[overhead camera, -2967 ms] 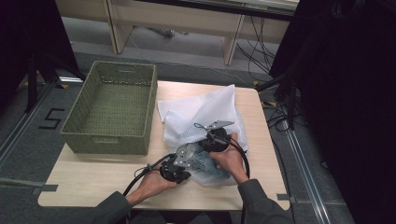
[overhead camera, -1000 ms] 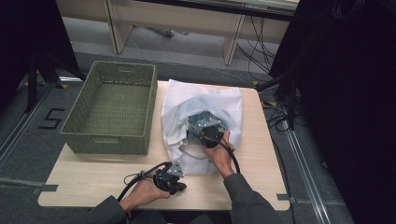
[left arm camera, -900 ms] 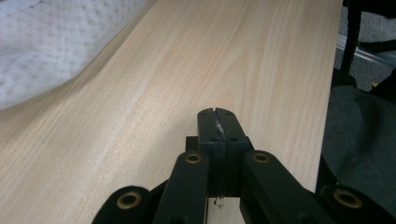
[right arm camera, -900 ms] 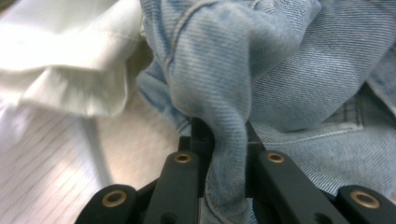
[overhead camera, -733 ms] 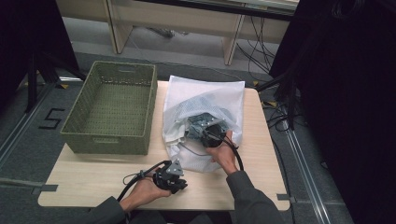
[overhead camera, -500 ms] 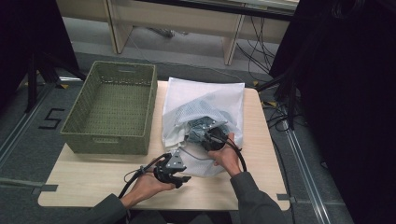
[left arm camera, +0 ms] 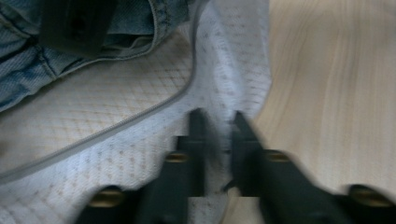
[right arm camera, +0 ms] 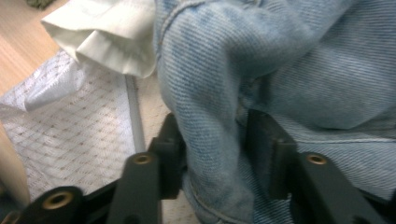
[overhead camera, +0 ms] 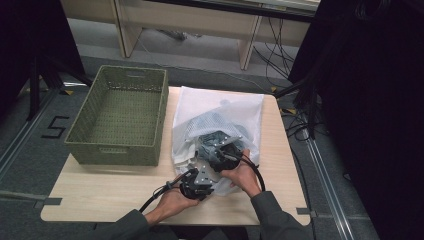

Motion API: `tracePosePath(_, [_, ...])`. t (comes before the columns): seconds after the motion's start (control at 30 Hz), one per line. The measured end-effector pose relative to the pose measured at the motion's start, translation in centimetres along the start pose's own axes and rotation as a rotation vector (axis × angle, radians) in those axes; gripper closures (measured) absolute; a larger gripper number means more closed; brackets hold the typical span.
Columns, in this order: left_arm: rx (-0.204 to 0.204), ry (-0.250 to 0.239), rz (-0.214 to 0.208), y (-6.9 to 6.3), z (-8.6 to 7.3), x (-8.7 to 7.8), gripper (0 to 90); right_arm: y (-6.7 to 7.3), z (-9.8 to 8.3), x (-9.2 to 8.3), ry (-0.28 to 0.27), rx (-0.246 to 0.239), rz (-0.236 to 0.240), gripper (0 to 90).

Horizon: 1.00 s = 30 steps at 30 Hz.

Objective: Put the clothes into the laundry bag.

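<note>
Denim fold [right arm camera: 210, 140] between right jaws

White mesh laundry bag [overhead camera: 210, 115] flat on table, light-blue denim garment [right arm camera: 280, 70] bunched at its opening.

Readable sign: single digit "5" [overhead camera: 54, 128], black, marked on grey floor, at 9 o'clock from green woven basket [overhead camera: 117, 117], just off table's left edge, high view. No other text, label or brand legible: none on basket, none on white mesh bag [overhead camera: 220, 107], none on denim garment [right arm camera: 289, 70] in right gripper view, none on mesh fabric in left gripper view.
</note>
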<state>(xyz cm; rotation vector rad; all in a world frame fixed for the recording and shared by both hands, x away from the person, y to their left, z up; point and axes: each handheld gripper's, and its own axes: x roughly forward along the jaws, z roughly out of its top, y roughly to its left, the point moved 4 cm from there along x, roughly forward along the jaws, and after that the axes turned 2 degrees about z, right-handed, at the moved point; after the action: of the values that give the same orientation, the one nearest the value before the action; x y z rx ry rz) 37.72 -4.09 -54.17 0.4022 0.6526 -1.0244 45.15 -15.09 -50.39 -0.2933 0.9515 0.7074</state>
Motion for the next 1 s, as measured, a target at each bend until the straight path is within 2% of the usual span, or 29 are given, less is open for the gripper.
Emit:
tracePosePath(0.03, [-0.028,0.003,-0.017,-0.2,-0.2,-0.2,87.8,0.2,-0.1,0.1,-0.001,-0.009,-0.002,57.4])
tracePosePath(0.07, [-0.028,0.003,-0.017,-0.2,-0.2,-0.2,88.4,0.2,-0.1,0.1,-0.001,-0.009,-0.002,57.4])
tracePosePath(0.1, [-0.051,0.003,-0.039,-0.3,-0.3,-0.4,88.7,0.5,-0.1,0.0,-0.003,-0.072,-0.024,63.1])
tracePosePath(0.13, [-0.074,0.011,-0.068,-0.8,-0.6,-0.6,88.8,0.8,-0.2,-0.1,0.016,-0.066,-0.017,66.9])
tracePosePath(0.17, [-0.081,0.012,-0.078,-1.4,-0.7,-0.8,88.9,0.9,-0.3,-0.2,0.023,-0.083,-0.03,70.4])
tracePosePath(0.2, [-0.034,0.032,-0.09,-1.6,-0.8,-1.1,88.9,1.0,-0.4,0.0,0.027,-0.122,-0.042,75.8])
tracePosePath(0.23, [-0.05,0.033,-0.094,-2.1,-0.8,-1.2,89.0,1.0,-0.6,0.2,0.034,-0.156,-0.059,79.7])
tracePosePath(0.3, [-0.055,0.028,-0.09,-2.3,-0.9,-1.2,88.9,1.2,-0.7,0.7,0.055,-0.154,-0.079,83.1])
tracePosePath(0.33, [-0.009,0.046,-0.091,-2.0,-1.0,-1.4,89.0,1.1,-0.6,1.0,0.055,-0.163,-0.108,84.0])
tracePosePath(0.37, [-0.009,0.046,-0.091,-2.0,-1.0,-1.4,89.0,1.0,-0.3,1.2,0.051,-0.168,-0.127,84.5])
tracePosePath(0.4, [-0.059,0.035,-0.096,-2.2,-1.1,-1.3,89.0,0.9,0.2,1.5,0.042,-0.157,-0.16,84.9])
tracePosePath(0.43, [-0.074,0.01,-0.097,-2.3,-1.0,-1.3,89.0,0.9,0.2,1.5,0.042,-0.157,-0.16,84.9])
tracePosePath(0.47, [-0.081,0.017,-0.098,-2.4,-1.1,-1.4,89.0,0.2,1.3,1.8,0.013,-0.176,-0.222,85.5])
tracePosePath(0.5, [-0.069,0.021,-0.097,-2.3,-1.1,-1.4,89.0,-0.1,1.8,1.9,0.0,-0.177,-0.236,85.6])
tracePosePath(0.53, [-0.09,0.025,-0.1,-2.4,-1.2,-1.4,89.0,-0.5,2.4,2.0,-0.025,-0.168,-0.264,85.6])
tracePosePath(0.57, [-0.08,0.016,-0.102,-2.4,-1.2,-1.4,89.0,-0.9,2.9,2.1,-0.04,-0.162,-0.255,85.6])
tracePosePath(0.6, [-0.086,0.016,-0.104,-2.4,-1.2,-1.4,89.0,-1.4,3.6,2.2,-0.069,-0.133,-0.283,85.6])
tracePosePath(0.63, [-0.093,0.03,-0.101,-2.4,-1.2,-1.5,89.0,-1.8,3.9,2.3,-0.081,-0.133,-0.298,85.5])
tracePosePath(0.7, [-0.086,0.034,-0.098,-2.4,-1.3,-1.6,89.0,-2.5,4.6,2.7,-0.076,-0.096,-0.301,84.8])
tracePosePath(0.77, [-0.071,0.032,-0.099,-2.3,-1.2,-1.6,89.0,-2.7,4.6,2.9,-0.077,-0.1,-0.303,84.4])
tracePosePath(0.8, [-0.054,0.063,-0.113,-2.1,-1.4,-1.8,88.9,-2.9,4.5,3.6,-0.066,-0.114,-0.312,83.3])
tracePosePath(0.83, [-0.094,0.024,-0.107,-2.4,-1.2,-1.6,88.9,-2.8,4.3,3.8,-0.045,-0.105,-0.292,81.9])
tracePosePath(0.87, [-0.111,0.033,-0.106,-2.4,-1.3,-1.6,88.8,-2.6,3.8,4.3,0.006,-0.11,-0.251,79.7])
tracePosePath(0.9, [-0.112,0.03,-0.119,-2.4,-1.2,-1.6,88.7,-2.4,3.5,4.4,0.021,-0.115,-0.223,78.6])
tracePosePath(0.93, [-0.113,0.036,-0.122,-2.4,-1.3,-1.7,88.6,-2.3,3.4,4.1,0.023,-0.117,-0.219,76.5])
tracePosePath(0.97, [-0.117,0.035,-0.123,-2.5,-1.3,-1.7,88.5,-1.9,3.3,3.7,0.034,-0.088,-0.195,73.0])
tracePosePath(1.0, [-0.113,0.032,-0.128,-2.6,-1.3,-1.7,88.1,-1.9,3.3,3.5,0.031,-0.091,-0.176,68.6])
